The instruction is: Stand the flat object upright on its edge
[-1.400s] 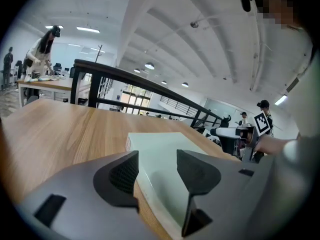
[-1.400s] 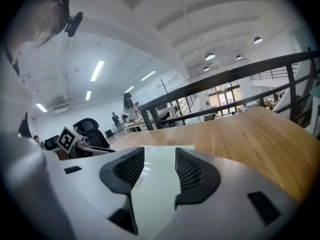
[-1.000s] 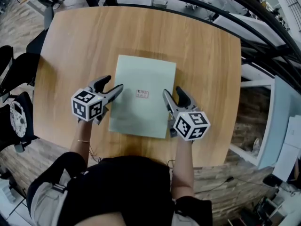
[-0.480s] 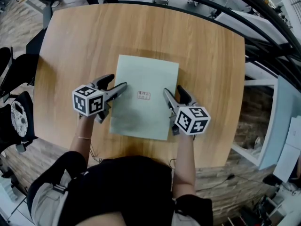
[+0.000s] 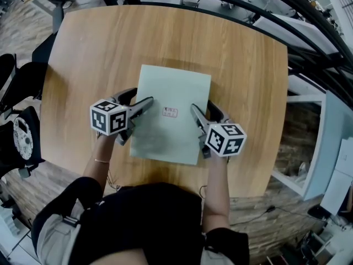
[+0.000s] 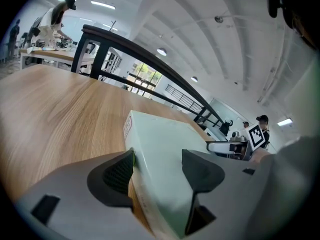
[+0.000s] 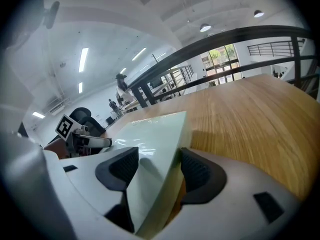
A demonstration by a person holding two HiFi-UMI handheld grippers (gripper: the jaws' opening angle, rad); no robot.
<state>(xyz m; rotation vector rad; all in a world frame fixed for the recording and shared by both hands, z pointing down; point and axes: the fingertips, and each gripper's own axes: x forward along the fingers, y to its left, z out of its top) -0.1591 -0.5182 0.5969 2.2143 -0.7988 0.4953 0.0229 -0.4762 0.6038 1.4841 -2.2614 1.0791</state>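
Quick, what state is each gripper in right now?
Left gripper: open, jaws astride the left edge of the book lying flat.
Right gripper: open, jaws astride the book's right edge.

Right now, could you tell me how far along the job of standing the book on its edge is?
Barely started. Done: the left hand-held gripper and right hand-held gripper sit at opposite side edges of the book. In hand: each straddles its edge with jaws wide open, nothing clamped yet. Left: the book lies flat on the table, so gripping it, tipping it up and balancing it on edge remain.
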